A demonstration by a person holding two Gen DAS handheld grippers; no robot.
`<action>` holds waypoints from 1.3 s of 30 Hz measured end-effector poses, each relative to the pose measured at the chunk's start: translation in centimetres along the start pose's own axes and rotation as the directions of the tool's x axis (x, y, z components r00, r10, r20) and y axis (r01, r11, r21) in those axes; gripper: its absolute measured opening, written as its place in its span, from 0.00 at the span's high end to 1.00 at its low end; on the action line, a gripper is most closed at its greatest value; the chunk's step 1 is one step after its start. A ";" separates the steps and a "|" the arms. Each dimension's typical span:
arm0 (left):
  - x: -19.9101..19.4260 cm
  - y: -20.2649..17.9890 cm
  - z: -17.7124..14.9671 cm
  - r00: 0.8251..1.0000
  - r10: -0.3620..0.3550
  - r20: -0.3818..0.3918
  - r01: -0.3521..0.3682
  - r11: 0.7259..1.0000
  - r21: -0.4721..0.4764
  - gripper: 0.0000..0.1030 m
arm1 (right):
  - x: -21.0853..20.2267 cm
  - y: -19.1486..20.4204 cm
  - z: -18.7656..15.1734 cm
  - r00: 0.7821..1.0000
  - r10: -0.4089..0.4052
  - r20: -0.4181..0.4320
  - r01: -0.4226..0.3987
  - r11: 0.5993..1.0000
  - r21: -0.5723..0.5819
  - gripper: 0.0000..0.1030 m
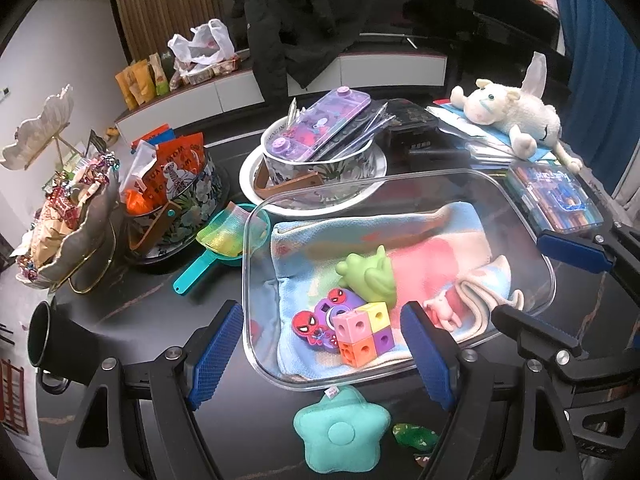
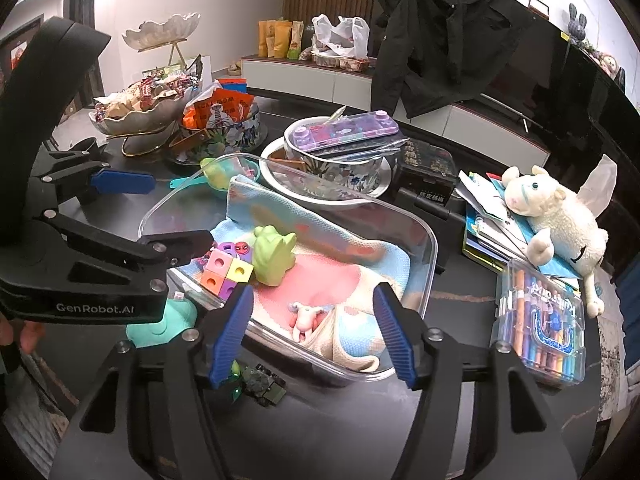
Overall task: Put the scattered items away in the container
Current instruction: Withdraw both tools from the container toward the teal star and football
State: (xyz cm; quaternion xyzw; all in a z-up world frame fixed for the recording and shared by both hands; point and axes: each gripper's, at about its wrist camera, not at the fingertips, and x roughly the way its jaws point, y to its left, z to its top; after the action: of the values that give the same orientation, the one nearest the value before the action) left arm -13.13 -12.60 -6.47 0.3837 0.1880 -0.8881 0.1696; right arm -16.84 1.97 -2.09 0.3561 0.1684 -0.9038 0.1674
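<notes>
My left gripper [image 1: 328, 356] and right gripper [image 2: 314, 330] both gape wide, empty. Clear container [image 1: 532, 240] holds towel [image 1: 432, 264], green frog [image 1: 370, 278], cube block [image 1: 364, 334], pink figure [image 2: 305, 316]. Teal star cushion [image 1: 340, 430] lies outside, just beside its near rim.

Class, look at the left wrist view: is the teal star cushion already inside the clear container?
No. The star cushion lies on the table just outside the container's near rim.
</notes>
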 end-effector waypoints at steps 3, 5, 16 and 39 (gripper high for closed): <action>-0.1 0.1 -0.4 1.000 0.000 -0.002 0.000 1.000 -0.001 0.25 | -0.2 0.2 -0.3 1.000 -0.001 0.002 0.001 1.000 -0.012 0.41; -0.2 0.2 -0.7 1.000 0.002 -0.005 -0.002 1.000 0.001 0.25 | -0.3 0.4 -0.6 1.000 -0.002 0.002 0.002 1.000 -0.020 0.41; -1.4 0.0 -1.8 1.000 0.003 0.005 -0.003 1.000 0.011 0.25 | -0.7 1.4 -1.4 1.000 0.000 -0.003 0.000 0.999 -0.053 0.40; -2.3 0.0 -4.9 1.000 0.013 -0.017 -0.012 1.000 0.028 0.25 | -2.0 3.9 -4.5 0.999 0.037 -0.040 -0.041 0.993 -0.112 0.40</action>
State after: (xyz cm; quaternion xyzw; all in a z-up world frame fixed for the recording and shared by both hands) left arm -8.60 -9.97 -7.88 0.3949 0.1748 -0.8862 0.1681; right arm -11.24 0.79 -4.51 0.3663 0.2155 -0.8825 0.2016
